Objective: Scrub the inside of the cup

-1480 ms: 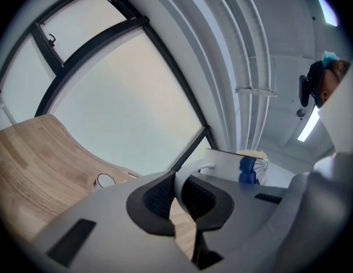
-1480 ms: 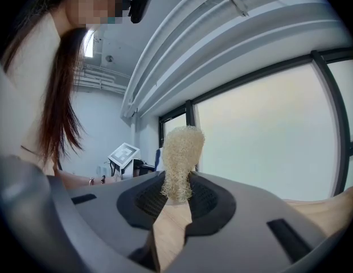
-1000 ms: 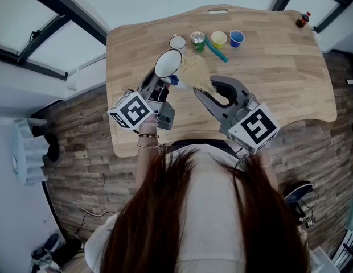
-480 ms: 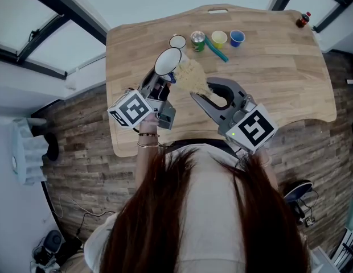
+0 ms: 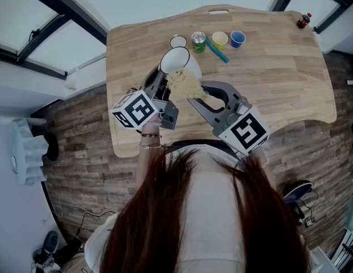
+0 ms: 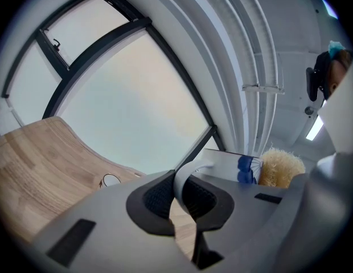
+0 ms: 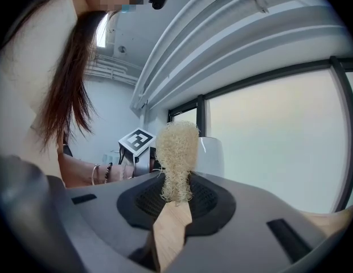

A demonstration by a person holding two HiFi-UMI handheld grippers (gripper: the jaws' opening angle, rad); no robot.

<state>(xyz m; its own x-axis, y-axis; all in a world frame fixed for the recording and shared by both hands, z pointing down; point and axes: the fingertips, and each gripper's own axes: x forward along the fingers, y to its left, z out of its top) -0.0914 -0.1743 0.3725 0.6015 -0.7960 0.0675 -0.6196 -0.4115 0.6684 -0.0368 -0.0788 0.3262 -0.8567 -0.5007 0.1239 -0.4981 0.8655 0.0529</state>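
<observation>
left gripper [image 5: 160, 79] clamped on the handle of the white glossy cup [image 5: 175, 60], held tilted over the light wooden desk [image 5: 279, 78], nearer its left edge, mouth facing up. right gripper [image 5: 197, 95] clamped on the wooden handle of a pale fibre scrub brush [image 5: 185, 83]. bristles sit just beside the cup's near wall, outside the mouth; contact unclear.
</observation>
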